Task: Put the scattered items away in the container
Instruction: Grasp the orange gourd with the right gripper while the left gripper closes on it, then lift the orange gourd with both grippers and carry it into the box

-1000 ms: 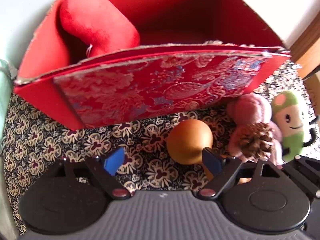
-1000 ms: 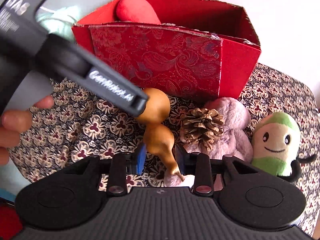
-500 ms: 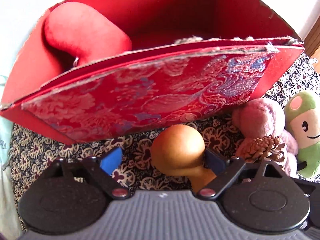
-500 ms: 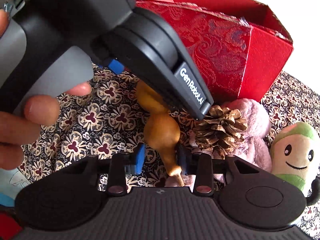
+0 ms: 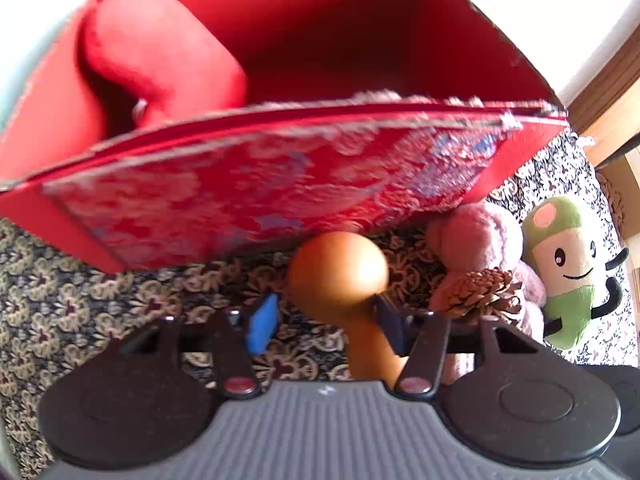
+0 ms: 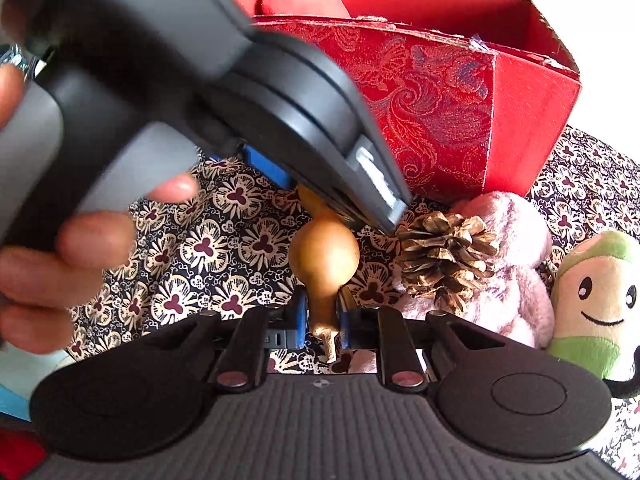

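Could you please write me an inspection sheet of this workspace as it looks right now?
Surface: dark floral-patterned cloth covers the table.
Job's things: red box open on top, with a red plush item inside; brown gourd, pine cone, pink plush and green plush figure lie on the cloth in front of the box.
Clutter: nothing seen.
Grippers: right gripper closing, pads on the gourd's narrow neck; left gripper closing around the gourd's round end, one pad touching it, the other apart from it. A hand holds the left gripper.
Cables: nothing seen.
Surroundings: white wall behind; wooden furniture at the far right.
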A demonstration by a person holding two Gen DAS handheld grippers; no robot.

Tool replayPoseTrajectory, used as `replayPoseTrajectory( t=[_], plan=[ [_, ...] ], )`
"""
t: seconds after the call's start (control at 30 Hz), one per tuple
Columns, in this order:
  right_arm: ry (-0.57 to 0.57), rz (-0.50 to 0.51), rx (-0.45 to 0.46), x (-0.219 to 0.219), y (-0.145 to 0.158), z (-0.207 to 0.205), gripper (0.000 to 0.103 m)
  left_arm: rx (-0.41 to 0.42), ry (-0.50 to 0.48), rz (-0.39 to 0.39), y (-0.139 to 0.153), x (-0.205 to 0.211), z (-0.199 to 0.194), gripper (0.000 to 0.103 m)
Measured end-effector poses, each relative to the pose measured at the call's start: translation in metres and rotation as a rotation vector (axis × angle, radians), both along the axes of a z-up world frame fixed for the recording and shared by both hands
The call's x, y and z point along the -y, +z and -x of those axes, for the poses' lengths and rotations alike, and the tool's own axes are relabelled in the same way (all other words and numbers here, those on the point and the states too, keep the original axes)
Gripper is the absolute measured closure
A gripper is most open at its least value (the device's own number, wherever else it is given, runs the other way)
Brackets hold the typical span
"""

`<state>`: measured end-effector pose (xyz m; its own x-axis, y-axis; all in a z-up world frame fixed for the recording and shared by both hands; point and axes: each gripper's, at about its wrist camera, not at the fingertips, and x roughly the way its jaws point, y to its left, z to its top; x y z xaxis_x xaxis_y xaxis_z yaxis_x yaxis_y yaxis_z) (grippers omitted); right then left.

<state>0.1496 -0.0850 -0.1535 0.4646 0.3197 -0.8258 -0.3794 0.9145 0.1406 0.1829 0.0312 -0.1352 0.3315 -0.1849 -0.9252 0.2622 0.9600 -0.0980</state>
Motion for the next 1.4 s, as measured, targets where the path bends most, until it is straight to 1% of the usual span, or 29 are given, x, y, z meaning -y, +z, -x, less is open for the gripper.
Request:
replayPoseTrajectory(
  t=[0.03, 0.1, 0.2, 0.37, 0.5, 0.53, 0.57, 0.63, 0.67, 0.73, 0.83, 0.87, 1.0, 1.13, 1.2, 1.23, 1.3, 1.4],
  plan=[
    [-0.009, -0.006, 0.000, 0.001, 0.000, 0.000, 0.086, 0.007, 0.004, -0.007, 0.002, -0.002, 0.001, 0.035],
    [-0.027, -0.016, 0.002, 0.004, 0.000, -0.001, 0.086, 0.013, 0.010, -0.015, 0.003, -0.003, 0.004, 0.029],
    [-0.036, -0.013, 0.005, 0.004, -0.002, -0.002, 0.086, 0.010, 0.006, -0.030, -0.001, 0.001, 0.005, 0.021],
    [-0.012, 0.016, 0.032, -0.007, -0.003, 0.005, 0.087, -0.018, 0.012, -0.045, -0.015, 0.003, 0.010, 0.019],
    [-0.010, 0.029, 0.043, -0.012, -0.005, 0.006, 0.087, -0.048, 0.030, -0.045, -0.020, 0.003, 0.012, 0.017],
    [-0.011, 0.031, 0.044, -0.012, -0.006, 0.006, 0.087, -0.052, 0.030, -0.048, -0.021, 0.005, 0.012, 0.018],
    [-0.015, 0.030, 0.045, -0.013, -0.006, 0.006, 0.087, -0.053, 0.023, -0.048, -0.022, 0.007, 0.013, 0.021],
    [-0.020, 0.024, 0.049, -0.013, -0.006, 0.006, 0.087, -0.056, 0.008, -0.047, -0.024, 0.010, 0.015, 0.029],
    [-0.020, 0.023, 0.051, -0.013, -0.006, 0.006, 0.087, -0.061, 0.004, -0.038, -0.023, 0.011, 0.017, 0.037],
    [-0.018, 0.019, 0.054, -0.014, -0.005, 0.005, 0.087, -0.053, -0.001, -0.034, -0.020, 0.012, 0.020, 0.038],
    [-0.021, 0.018, 0.062, -0.015, -0.003, 0.006, 0.088, -0.040, -0.002, -0.024, -0.013, 0.010, 0.025, 0.039],
    [-0.024, 0.015, 0.064, -0.015, -0.003, 0.006, 0.088, -0.036, -0.002, -0.017, -0.010, 0.009, 0.027, 0.041],
    [-0.032, 0.001, 0.075, -0.016, 0.007, 0.012, 0.088, -0.017, -0.015, 0.001, 0.011, 0.004, 0.034, 0.042],
    [-0.038, -0.012, 0.090, -0.019, 0.037, 0.018, 0.088, -0.003, -0.032, 0.024, 0.037, 0.000, 0.042, 0.042],
    [-0.042, -0.018, 0.098, -0.021, 0.048, 0.031, 0.088, 0.006, -0.043, 0.035, 0.057, -0.003, 0.044, 0.042],
    [-0.044, -0.019, 0.104, -0.022, 0.055, 0.040, 0.088, 0.014, -0.049, 0.038, 0.063, -0.003, 0.042, 0.042],
    [-0.050, -0.021, 0.117, -0.021, 0.068, 0.044, 0.088, 0.036, -0.063, 0.040, 0.061, 0.005, 0.037, 0.042],
    [-0.067, -0.026, 0.137, -0.022, 0.089, 0.049, 0.088, 0.075, -0.081, 0.045, 0.082, 0.008, 0.032, 0.042]
  ],
)
